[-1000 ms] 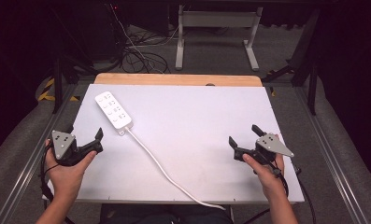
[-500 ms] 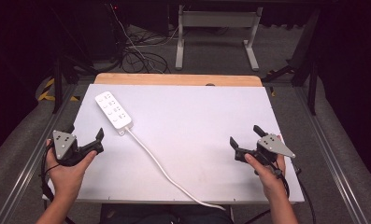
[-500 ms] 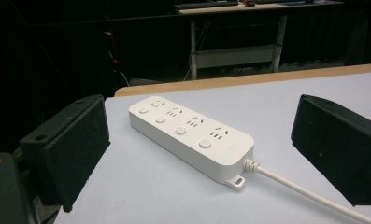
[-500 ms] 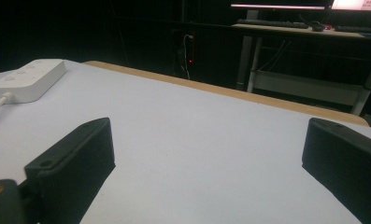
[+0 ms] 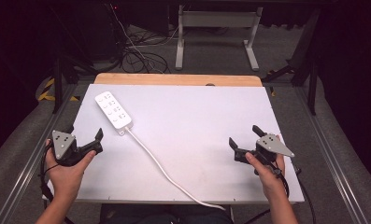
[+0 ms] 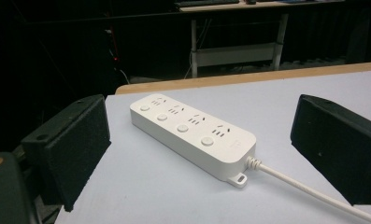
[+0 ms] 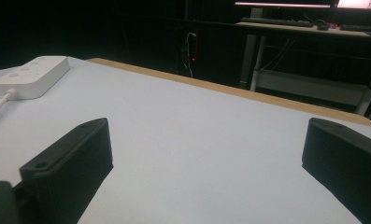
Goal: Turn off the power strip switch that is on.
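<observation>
Both jaws spread wide and empty, the left gripper (image 5: 87, 142) faces a rigid, light, smooth-sided power strip (image 6: 191, 133), probably best pinched across its narrow body, while the right gripper (image 5: 246, 143) waits.

High view looks down; both tongs views skim low, sharing the power strip (image 5: 113, 111).

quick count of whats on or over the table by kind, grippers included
power strip with its white cord: 1
handheld grippers: 2, the left gripper and the right gripper, both with jaws open and holding nothing
total: 3
</observation>
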A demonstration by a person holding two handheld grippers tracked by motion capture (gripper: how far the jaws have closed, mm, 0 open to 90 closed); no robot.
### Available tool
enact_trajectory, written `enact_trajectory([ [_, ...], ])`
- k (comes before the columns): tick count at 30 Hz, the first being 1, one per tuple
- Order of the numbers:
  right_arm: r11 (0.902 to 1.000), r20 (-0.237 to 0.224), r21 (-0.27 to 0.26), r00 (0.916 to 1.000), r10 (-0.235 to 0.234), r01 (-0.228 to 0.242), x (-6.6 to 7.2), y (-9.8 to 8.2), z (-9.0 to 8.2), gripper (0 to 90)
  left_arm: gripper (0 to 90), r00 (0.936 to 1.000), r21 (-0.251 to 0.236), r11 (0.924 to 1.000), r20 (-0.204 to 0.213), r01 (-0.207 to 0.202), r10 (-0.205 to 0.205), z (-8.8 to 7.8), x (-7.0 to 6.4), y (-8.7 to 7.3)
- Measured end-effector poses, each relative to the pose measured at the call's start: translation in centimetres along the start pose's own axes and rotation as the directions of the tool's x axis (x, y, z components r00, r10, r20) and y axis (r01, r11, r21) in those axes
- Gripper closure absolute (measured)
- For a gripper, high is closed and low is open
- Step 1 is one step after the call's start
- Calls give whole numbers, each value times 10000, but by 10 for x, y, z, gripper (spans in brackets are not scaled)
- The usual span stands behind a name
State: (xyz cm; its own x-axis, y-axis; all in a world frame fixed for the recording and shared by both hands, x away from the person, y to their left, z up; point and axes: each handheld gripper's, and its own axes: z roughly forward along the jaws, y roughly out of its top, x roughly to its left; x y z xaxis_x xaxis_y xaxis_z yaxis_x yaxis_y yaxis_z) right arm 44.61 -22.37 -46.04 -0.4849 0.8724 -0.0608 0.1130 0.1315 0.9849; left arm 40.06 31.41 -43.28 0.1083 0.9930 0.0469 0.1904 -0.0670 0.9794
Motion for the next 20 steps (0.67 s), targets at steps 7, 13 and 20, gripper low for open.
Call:
enact_trajectory([
  [7, 10000, -24, 49, 10000, -1, 1, 0, 0, 0, 22, 57, 10000, 54, 10000, 8, -19, 19, 1, 2, -1],
  [13, 10000, -60, 8, 10000, 14, -14, -1, 0, 0, 22, 60, 10000, 59, 10000, 11, 2, -2, 1, 2, -1],
  [20, 10000, -24, 37, 10000, 32, -31, -1, -1, 0, 22, 61, 10000, 45, 10000, 17, -11, 11, 2, 3, -1],
])
